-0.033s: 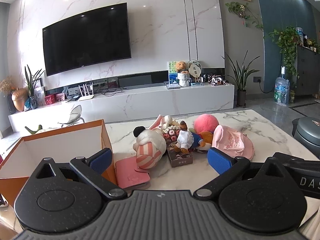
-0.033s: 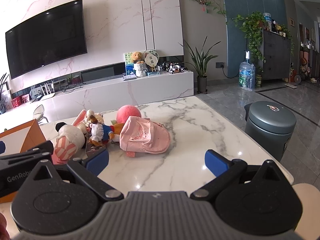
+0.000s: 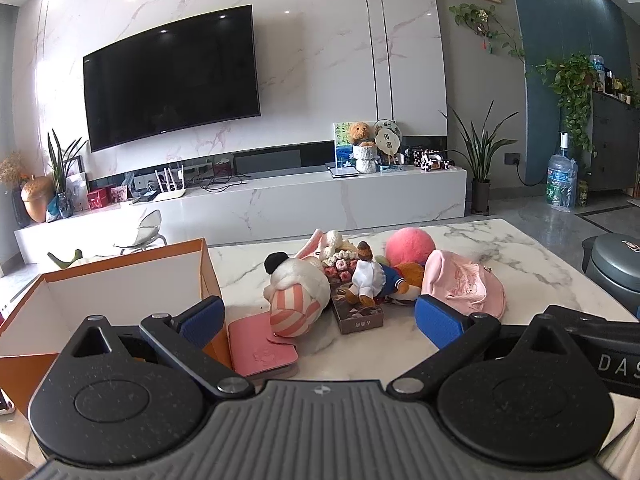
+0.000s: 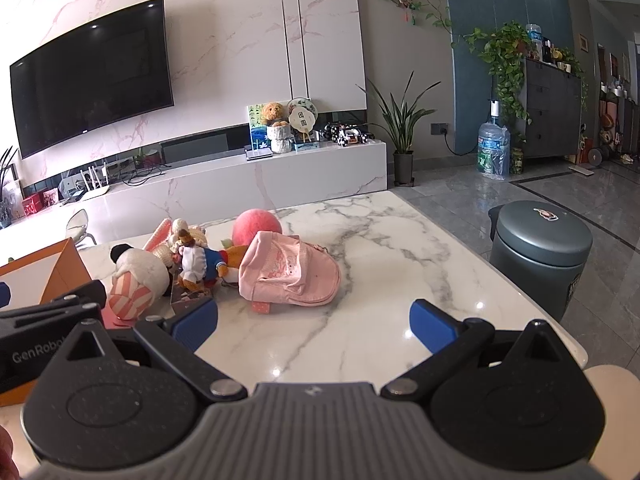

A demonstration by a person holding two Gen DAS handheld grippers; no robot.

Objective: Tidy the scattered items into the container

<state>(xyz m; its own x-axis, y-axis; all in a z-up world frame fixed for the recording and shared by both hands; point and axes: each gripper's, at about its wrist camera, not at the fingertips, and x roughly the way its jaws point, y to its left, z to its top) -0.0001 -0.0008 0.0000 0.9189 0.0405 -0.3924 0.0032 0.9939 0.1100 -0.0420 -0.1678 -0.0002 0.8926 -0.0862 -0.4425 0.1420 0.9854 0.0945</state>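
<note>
An open orange box (image 3: 120, 280) with a white inside stands on the marble table (image 4: 380, 280) at the left. To its right lies a heap: a pink wallet (image 3: 262, 350), a striped plush (image 3: 298, 296), a small dark box (image 3: 358, 314), a duck doll (image 3: 370, 278), a pink ball (image 3: 410, 246) and a pink cap (image 3: 464, 284). My left gripper (image 3: 320, 320) is open in front of the heap, with nothing between its blue pads. My right gripper (image 4: 315, 325) is open too, over bare marble to the right of the cap (image 4: 292, 272).
A grey lidded bin (image 4: 540, 252) stands on the floor off the table's right edge. Beyond the table runs a long white TV console (image 3: 320, 200) with a clear chair (image 3: 146, 232) before it. The two grippers sit side by side, close together.
</note>
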